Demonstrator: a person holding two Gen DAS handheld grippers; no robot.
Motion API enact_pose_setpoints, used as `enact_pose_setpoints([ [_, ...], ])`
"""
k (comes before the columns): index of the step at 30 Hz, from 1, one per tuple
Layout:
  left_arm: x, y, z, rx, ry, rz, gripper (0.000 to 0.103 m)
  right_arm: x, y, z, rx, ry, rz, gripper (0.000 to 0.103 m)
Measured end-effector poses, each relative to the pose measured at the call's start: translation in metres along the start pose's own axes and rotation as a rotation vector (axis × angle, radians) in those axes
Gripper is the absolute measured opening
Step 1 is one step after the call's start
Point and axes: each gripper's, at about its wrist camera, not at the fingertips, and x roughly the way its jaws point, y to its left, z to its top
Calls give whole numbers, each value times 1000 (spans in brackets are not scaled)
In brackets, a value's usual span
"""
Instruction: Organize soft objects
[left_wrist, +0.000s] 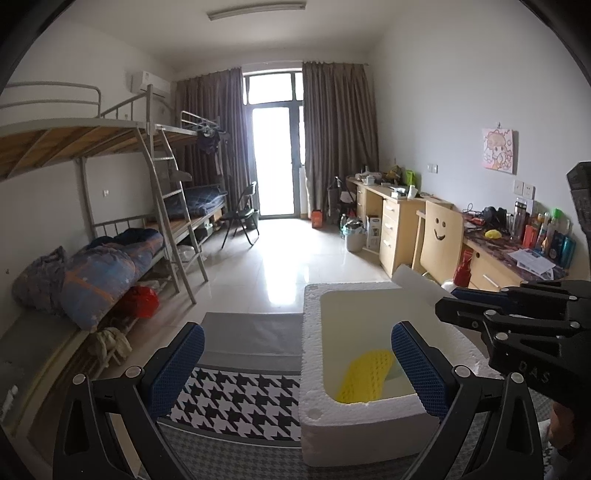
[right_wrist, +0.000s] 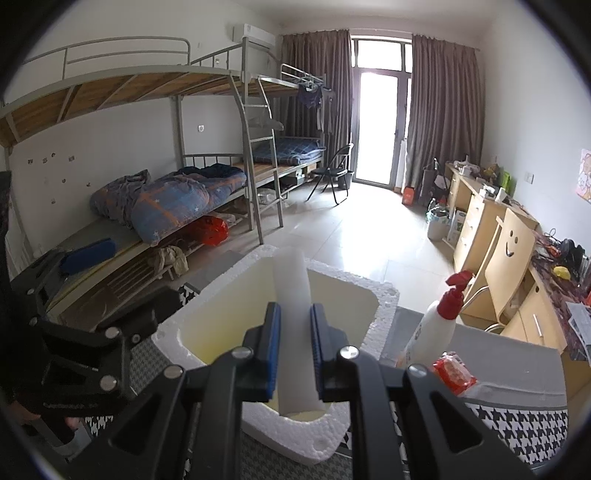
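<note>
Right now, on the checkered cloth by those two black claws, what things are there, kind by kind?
Foam box: 1
White foam strip, held by the right claw: 1
Yellow pad inside the box: 1
Red-capped spray bottle: 1
Red wipes packet: 1
Total: 5

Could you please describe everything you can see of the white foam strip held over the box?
The white foam strip is a long, narrow, soft-looking piece, plain and unmarked. The right gripper is shut on its lower half, blue pads pressing both sides. It hangs lengthwise above the open styrofoam box, its far end reaching past the back rim.
</note>
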Motion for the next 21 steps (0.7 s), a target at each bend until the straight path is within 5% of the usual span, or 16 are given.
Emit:
enact_pose_setpoints([
  [4,1,5,-1,-18,3,3,102,7,-5,2,37,16,38,18],
  [7,1,8,-2,-23,6,3,102,14,-8,3,58,34,59,32],
  [9,2,11,-2,-28,6,2,102,17,-7,2,61,49,57,63],
  [10,2,11,-3,-28,8,3,102,16,-7,1,60,36,52,67],
  [21,3,13,-2,-24,5,-5,102,3,-8,-2,62,1,10,72],
])
